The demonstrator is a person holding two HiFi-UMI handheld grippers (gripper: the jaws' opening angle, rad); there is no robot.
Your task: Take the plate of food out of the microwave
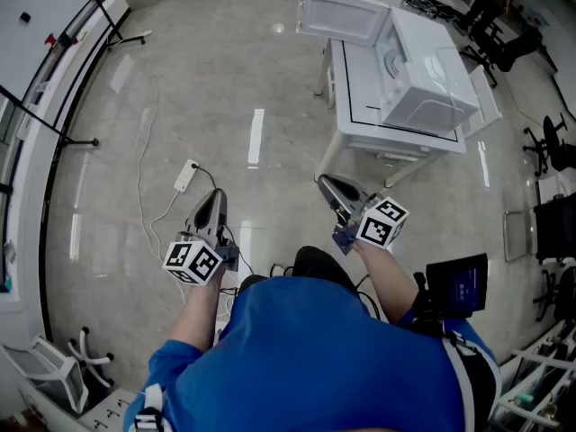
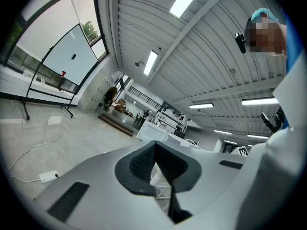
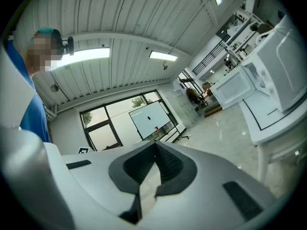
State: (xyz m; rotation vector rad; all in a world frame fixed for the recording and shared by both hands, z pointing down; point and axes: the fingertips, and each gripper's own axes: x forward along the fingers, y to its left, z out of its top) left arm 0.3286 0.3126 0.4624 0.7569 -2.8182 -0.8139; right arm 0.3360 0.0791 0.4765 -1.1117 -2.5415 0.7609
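Observation:
The white microwave (image 1: 423, 70) stands on a white table (image 1: 360, 133) ahead of me to the right, its door (image 1: 340, 16) swung open to the left. Its inside is hidden from here, and no plate of food shows in any view. My left gripper (image 1: 214, 203) is held low over the floor, well short of the table, its jaws shut with nothing between them (image 2: 154, 143). My right gripper (image 1: 327, 185) hangs just in front of the table, also shut and empty (image 3: 154, 143). In the right gripper view the microwave (image 3: 283, 66) shows at the far right.
A power strip (image 1: 185, 175) with its cable lies on the floor ahead of the left gripper. A whiteboard on a stand (image 1: 49, 43) is at the far left. Office chairs (image 1: 551, 142) and a dark screen (image 1: 457, 286) are at the right, and a white chair (image 1: 54, 363) at the lower left.

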